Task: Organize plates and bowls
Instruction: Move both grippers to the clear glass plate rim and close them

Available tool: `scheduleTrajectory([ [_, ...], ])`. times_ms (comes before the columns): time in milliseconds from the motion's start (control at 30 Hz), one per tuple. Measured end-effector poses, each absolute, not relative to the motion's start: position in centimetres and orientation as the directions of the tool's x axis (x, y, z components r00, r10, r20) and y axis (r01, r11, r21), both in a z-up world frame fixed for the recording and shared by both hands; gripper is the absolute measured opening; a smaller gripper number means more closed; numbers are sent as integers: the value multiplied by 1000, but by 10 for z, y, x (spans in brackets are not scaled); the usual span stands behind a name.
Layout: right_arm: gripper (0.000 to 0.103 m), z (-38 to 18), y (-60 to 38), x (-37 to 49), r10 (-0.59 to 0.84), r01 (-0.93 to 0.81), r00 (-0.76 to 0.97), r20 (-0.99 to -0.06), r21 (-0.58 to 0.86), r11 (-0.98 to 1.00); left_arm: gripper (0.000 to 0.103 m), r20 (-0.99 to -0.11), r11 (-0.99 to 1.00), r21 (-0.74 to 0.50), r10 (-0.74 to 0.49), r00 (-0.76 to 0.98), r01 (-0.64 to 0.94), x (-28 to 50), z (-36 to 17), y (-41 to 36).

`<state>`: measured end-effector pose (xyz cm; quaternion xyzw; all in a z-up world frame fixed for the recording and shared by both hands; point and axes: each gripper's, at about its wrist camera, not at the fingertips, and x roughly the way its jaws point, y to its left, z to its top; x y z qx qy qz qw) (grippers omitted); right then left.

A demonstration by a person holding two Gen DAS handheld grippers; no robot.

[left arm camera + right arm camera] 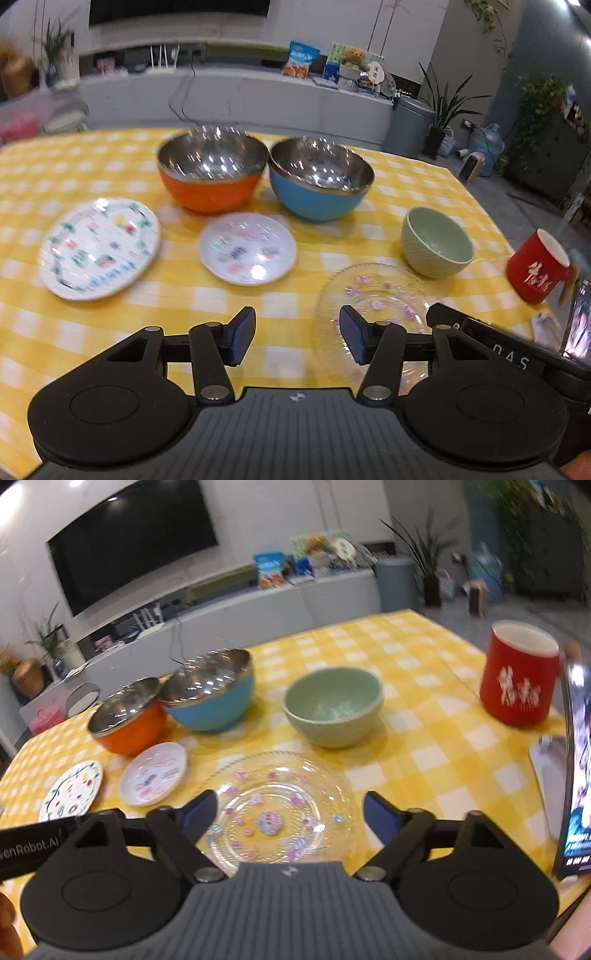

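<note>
On the yellow checked table (280,295) stand an orange steel-lined bowl (212,171), a blue one (319,177) and a pale green bowl (436,242). A large patterned white plate (99,247), a small white plate (247,247) and a clear glass plate (373,314) lie in front of them. My left gripper (297,338) hangs open above the cloth, nothing between its fingers. My right gripper (290,818) is open over the glass plate (280,805), near its front rim. The green bowl (332,710), blue bowl (210,698) and orange bowl (127,720) lie beyond it.
A red mug (517,672) stands at the table's right, beside an upright phone screen (576,771). The small plate (155,773) and large plate (72,794) sit at the left. Beyond the table are a TV wall, a low cabinet, plants and a grey bin (410,125).
</note>
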<state>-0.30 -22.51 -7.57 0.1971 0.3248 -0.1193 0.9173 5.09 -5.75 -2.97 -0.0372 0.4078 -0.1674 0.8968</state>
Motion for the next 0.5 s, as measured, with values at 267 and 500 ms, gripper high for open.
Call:
scheduleTrajectory([
  [267, 60, -97, -252, 6, -123, 466, 696, -707, 315, 827, 56, -749, 923, -302, -385, 539, 239, 67, -60, -62],
  [500, 46, -108, -255, 12, -103, 472, 683, -723, 330, 817, 44, -749, 918, -308, -396, 532, 250, 71, -72, -67],
])
